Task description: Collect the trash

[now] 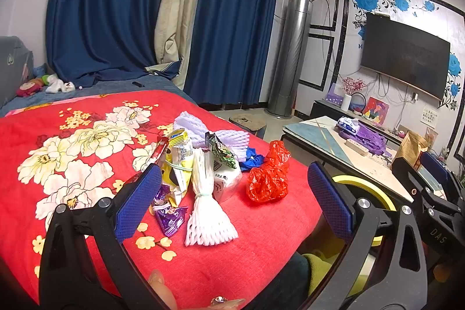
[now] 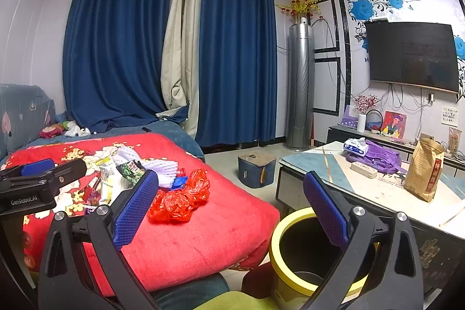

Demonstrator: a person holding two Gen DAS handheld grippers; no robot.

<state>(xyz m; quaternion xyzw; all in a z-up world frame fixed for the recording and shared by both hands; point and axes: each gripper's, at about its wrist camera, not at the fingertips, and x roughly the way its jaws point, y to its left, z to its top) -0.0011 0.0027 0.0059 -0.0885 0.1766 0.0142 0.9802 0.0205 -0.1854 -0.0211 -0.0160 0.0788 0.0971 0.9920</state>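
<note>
I hold both my left gripper (image 1: 232, 202) and right gripper (image 2: 232, 211) spread and empty, the left over the trash pile (image 1: 203, 164), the right nearer the yellow bin (image 2: 293, 249) for drops

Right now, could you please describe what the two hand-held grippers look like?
Both match: the left hand-held gripper and right hand-held gripper have black frames with silver bolts and blue textured finger pads. White lettering marks their bodies.

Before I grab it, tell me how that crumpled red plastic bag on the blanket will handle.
The red plastic bag looks thin and crinkled, so probably very light and floppy. It is bunched in loose folds, so it will likely squash between the fingers and trail. The glossy film may slip.
</note>
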